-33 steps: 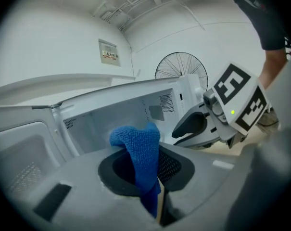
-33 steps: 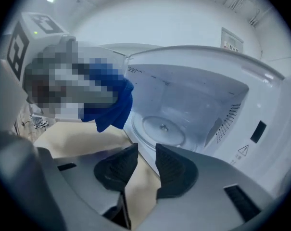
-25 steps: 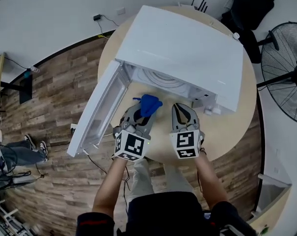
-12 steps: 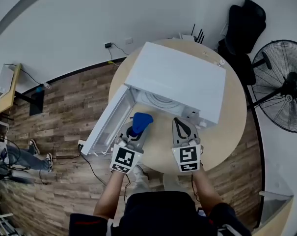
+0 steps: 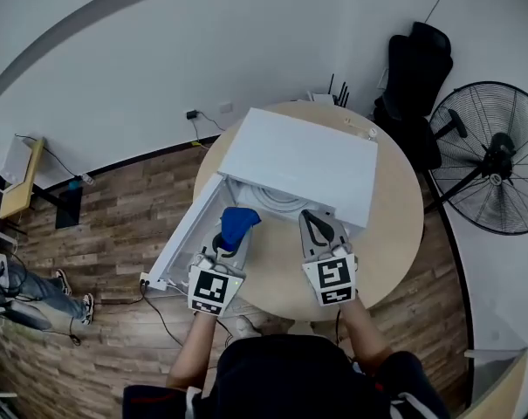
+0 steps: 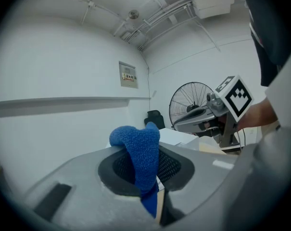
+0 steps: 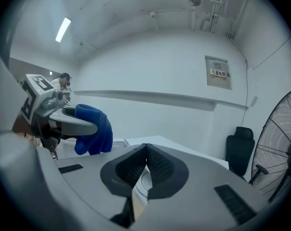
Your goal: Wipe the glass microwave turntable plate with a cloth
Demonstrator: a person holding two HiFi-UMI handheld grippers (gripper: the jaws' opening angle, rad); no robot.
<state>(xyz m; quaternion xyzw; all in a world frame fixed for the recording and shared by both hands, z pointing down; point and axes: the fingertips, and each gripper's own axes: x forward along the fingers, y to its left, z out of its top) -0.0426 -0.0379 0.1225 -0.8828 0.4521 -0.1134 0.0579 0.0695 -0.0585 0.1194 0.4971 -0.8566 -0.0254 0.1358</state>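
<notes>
The left gripper's (image 5: 231,237) jaws are shut on the blue cloth (image 6: 139,150). The cloth bunches over the jaw tips, covers part of the dark pads (image 6: 173,165), and hangs a tail down the seam between them. The right gripper's (image 7: 145,151) jaws are pressed together along their whole seam with nothing between them.

The two grippers are held side by side, a little apart, both pointing at the open front of the microwave (image 5: 309,158). The glass turntable plate (image 5: 279,201) lies flat inside the cavity, just beyond the jaw tips and roughly between the lines of the two grippers. Neither the cloth nor either gripper touches it. The right gripper view looks across the microwave's white top to the wall, and a sliver of the plate shows low in the gap beneath the jaws.

The microwave door (image 5: 186,239) is swung wide open on the left, close beside the left gripper, and reaches out past the rim of the round table (image 5: 397,227). On the right, bare tabletop runs from the right gripper to the table edge. Further off to the right are a black chair (image 5: 416,70) and a standing fan (image 5: 495,158). Wooden floor (image 5: 115,221) spreads out on the left.
</notes>
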